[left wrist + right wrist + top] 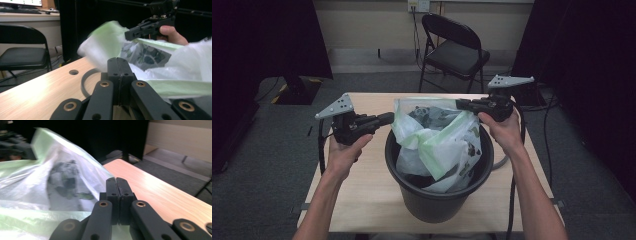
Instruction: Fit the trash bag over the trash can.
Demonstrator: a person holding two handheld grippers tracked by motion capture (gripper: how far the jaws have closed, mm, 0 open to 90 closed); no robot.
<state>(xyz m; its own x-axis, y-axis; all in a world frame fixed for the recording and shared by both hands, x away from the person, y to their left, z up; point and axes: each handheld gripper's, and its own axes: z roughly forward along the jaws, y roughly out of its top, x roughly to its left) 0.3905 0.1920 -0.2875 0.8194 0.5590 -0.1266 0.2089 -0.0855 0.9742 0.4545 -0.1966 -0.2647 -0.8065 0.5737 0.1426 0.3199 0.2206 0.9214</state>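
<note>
A black bucket (pixel 437 200) stands on the wooden table (pixel 362 185). A white and pale green plastic bag (pixel 437 140) with dark prints sits in it and rises above the rim. My left gripper (pixel 389 118) is shut, its tip at the bag's left edge. My right gripper (pixel 458 103) is shut at the bag's upper right rim. In the left gripper view my closed jaws (pixel 117 60) meet the blurred bag (pixel 105 42), and the right gripper (pixel 127 36) pinches the green rim farther off. The right gripper view has the closed jaws (pixel 116 180) against the bag's edge (pixel 62 177).
A black folding chair (pixel 457 50) stands behind the table. A grey ring (pixel 85 80) lies on the tabletop beside the bucket, near a small hole (pixel 73 72). Cables trail from both grippers over the table's sides. Dark curtains flank the room.
</note>
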